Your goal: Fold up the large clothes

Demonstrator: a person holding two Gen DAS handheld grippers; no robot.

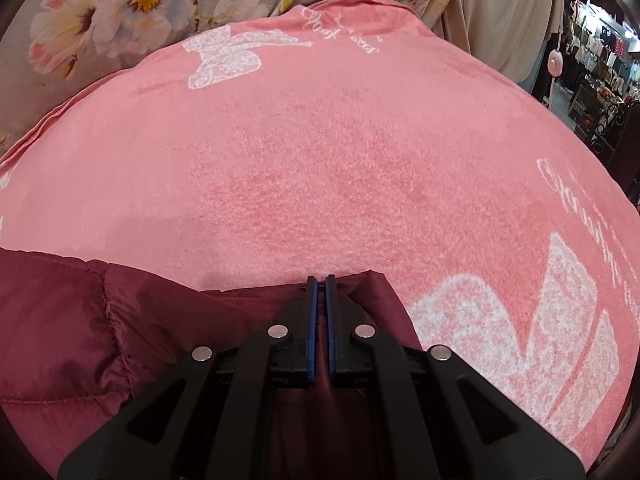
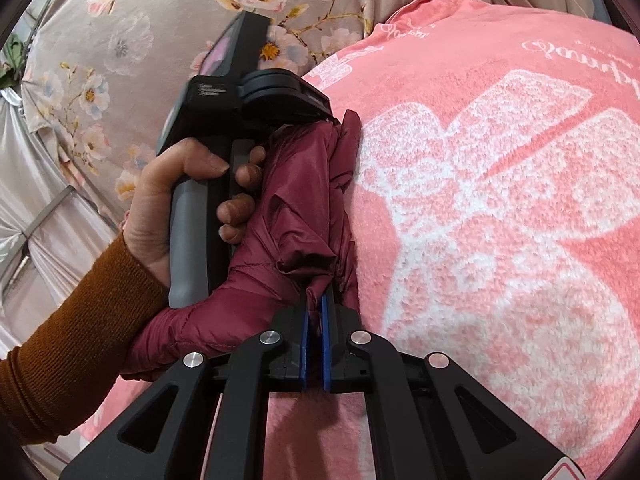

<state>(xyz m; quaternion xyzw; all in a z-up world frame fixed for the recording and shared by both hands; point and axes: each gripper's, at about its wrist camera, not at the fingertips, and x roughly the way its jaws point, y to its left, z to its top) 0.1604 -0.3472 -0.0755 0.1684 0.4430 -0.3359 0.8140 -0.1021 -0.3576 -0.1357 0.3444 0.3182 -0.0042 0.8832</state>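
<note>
Two handheld grippers each pinch a maroon quilted puffer jacket [image 1: 80, 320] over a pink fleece blanket [image 1: 320, 152] printed with white bows and script. The left gripper [image 1: 320, 282] has its blue-padded jaws drawn together on a fold of the jacket's edge, with shiny fabric squeezed between the pads. The right gripper [image 2: 315, 300] is likewise clamped on a bunched part of the same jacket, creased cloth rising out from between its pads. In the right wrist view a person's left hand [image 2: 168, 208], in a rust-brown knit sleeve [image 2: 72, 340], grasps the handle of the left gripper just beside the bunched jacket. A grey floral cloth [image 2: 160, 20] lies behind the blanket. This looks like the gathering stage of a fold: both edges are gripped, and the jacket is still crumpled, not flat. The next move probably calls for lifting or drawing the two gripped points apart to spread the jacket on the blanket, keeping both clamps firm because the slick fabric could slip.
</note>
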